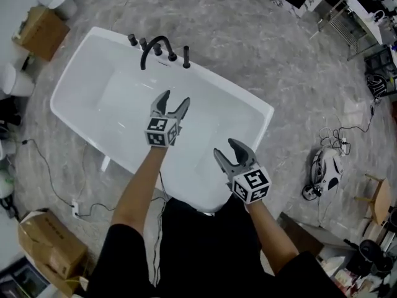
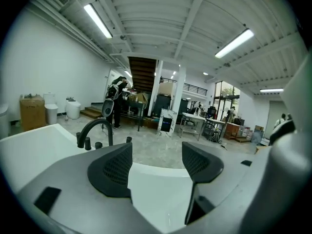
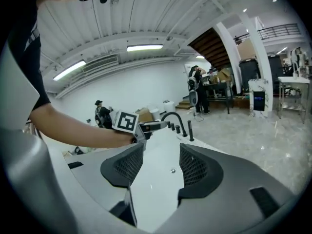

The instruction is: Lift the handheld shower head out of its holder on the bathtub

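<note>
The white bathtub (image 1: 74,73) lies below me, with a black curved spout (image 1: 153,47) and knobs on its far rim. The handheld shower head (image 1: 186,57) is a slim black stick standing upright in its holder at the right end of that row; it also shows as a short black post (image 2: 128,140) in the left gripper view and a taller post (image 3: 190,130) in the right gripper view. My left gripper (image 1: 173,99) hovers open over the tub's middle, well short of the fittings, empty. My right gripper (image 1: 226,148) is open and empty over the near rim.
Cardboard boxes sit on the floor at the far left (image 1: 40,33) and near left (image 1: 53,244). Cables (image 1: 59,191) trail beside the tub. A white and black device (image 1: 325,169) with cords lies on the floor to the right. People stand far off by a staircase (image 2: 117,101).
</note>
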{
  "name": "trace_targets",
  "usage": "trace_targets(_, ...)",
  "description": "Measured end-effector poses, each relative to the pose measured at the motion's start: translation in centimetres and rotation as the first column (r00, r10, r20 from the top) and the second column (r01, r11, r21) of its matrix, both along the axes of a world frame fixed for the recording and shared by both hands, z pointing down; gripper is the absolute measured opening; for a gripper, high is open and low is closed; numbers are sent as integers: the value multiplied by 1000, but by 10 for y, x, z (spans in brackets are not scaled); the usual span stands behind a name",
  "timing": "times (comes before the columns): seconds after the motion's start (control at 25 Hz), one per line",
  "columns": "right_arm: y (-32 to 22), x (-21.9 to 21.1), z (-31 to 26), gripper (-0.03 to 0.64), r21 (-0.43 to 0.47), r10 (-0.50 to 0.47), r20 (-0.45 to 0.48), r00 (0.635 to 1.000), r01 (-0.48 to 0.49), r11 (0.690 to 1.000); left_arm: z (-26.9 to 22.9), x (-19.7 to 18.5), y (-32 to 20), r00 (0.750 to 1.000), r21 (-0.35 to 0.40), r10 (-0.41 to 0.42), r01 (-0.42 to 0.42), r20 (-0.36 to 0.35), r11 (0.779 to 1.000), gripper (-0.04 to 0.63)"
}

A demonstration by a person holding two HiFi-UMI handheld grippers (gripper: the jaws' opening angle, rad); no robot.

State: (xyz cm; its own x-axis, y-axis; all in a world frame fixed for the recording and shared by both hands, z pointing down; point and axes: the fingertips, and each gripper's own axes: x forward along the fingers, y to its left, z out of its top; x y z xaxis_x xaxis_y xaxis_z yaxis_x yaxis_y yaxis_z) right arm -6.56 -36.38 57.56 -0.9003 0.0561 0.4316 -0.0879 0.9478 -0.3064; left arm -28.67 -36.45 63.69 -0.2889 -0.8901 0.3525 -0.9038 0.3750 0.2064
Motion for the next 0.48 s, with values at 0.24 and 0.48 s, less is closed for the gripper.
trace_targets(0.24, -36, -30, 34, 202, 9, -126, -16, 992, 127, 992, 35, -30, -29, 994, 3, -103, 103, -20, 995, 295)
trace_targets(0.48, -73, -41, 67, 202, -30, -126, -30, 992, 125, 992, 67, -60, -54, 988, -11, -151, 151, -13, 989, 295)
